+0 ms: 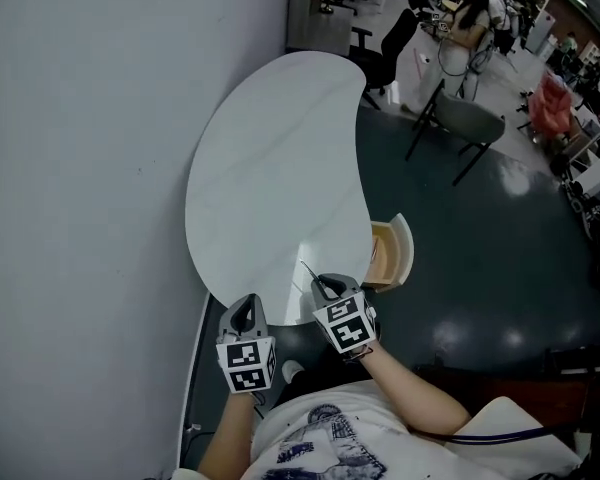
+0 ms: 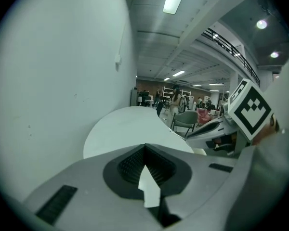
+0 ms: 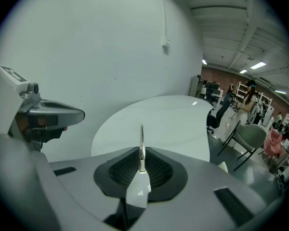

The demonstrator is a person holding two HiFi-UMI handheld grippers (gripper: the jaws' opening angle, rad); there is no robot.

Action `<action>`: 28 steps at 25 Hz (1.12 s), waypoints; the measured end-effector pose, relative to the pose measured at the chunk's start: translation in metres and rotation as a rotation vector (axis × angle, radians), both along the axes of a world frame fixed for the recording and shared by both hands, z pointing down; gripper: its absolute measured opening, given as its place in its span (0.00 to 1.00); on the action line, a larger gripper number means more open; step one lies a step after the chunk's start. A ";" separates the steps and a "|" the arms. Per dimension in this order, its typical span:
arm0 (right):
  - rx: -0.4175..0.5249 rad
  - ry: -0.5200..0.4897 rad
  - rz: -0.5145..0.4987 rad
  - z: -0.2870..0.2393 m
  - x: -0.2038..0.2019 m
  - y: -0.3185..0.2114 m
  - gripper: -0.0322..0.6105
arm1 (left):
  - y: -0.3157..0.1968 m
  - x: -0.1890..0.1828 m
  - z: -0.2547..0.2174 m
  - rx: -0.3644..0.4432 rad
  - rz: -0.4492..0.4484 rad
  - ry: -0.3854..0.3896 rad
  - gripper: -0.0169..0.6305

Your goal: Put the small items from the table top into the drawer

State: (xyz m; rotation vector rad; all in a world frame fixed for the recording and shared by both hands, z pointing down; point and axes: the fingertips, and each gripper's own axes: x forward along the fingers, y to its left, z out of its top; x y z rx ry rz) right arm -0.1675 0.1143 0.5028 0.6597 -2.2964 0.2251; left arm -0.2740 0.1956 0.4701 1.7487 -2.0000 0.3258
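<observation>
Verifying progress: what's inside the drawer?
The drawer is open; its visible wooden floor shows no items. The part under the table is covered, so anything lying there can't be seen.

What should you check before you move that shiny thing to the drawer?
1. Right gripper shut on the thin metal piece: ok.
2. Drawer pulled open: ok.
3. Thin metal piece above the drawer: not ok. It sits over the table edge, with the drawer off to its right.
4. Left gripper shut, with nothing in it and clear of the drawer: ok.
5. Room inside the drawer: cannot tell, only part of it shows.
</observation>
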 end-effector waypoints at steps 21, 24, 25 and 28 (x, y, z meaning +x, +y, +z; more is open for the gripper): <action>0.068 -0.137 0.201 -0.047 0.172 -0.043 0.13 | -0.058 0.158 -0.014 0.017 0.160 -0.048 0.06; 0.068 -0.148 0.223 -0.046 0.208 -0.053 0.13 | -0.070 0.192 -0.015 0.018 0.178 -0.056 0.06; 0.065 -0.153 0.230 -0.047 0.221 -0.057 0.13 | -0.074 0.204 -0.017 0.017 0.183 -0.060 0.06; 0.053 -0.169 0.247 -0.046 0.258 -0.065 0.13 | -0.082 0.243 -0.019 0.010 0.200 -0.071 0.06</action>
